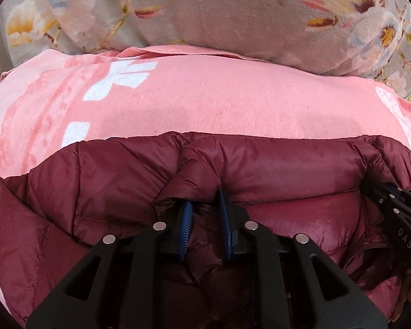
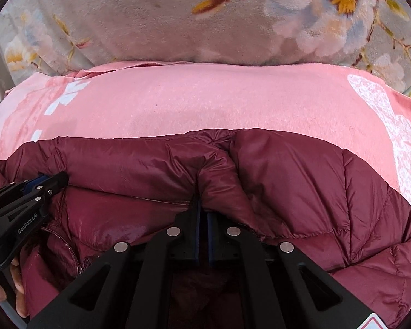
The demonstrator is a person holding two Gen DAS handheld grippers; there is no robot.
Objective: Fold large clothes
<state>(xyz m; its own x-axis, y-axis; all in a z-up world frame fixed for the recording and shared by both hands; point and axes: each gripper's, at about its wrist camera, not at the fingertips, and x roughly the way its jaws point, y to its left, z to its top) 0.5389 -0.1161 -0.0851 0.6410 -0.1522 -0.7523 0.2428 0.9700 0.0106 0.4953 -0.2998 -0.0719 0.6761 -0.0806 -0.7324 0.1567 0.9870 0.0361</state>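
Two close forward views, shared jacket [image 1: 287, 164]

We see a pink blanket [image 1: 205, 98] with white printed shapes spread across the surface, soft and faintly creased. Behind it lies a plush grey floral blanket [image 2: 139, 24] with yellow-centred white blossoms, bunched against the pink edge. Light falls evenly, with no hard shadows

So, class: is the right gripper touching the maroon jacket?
Touching. In the right wrist view, the right gripper has its jaws pinched on a fold of the maroon jacket.
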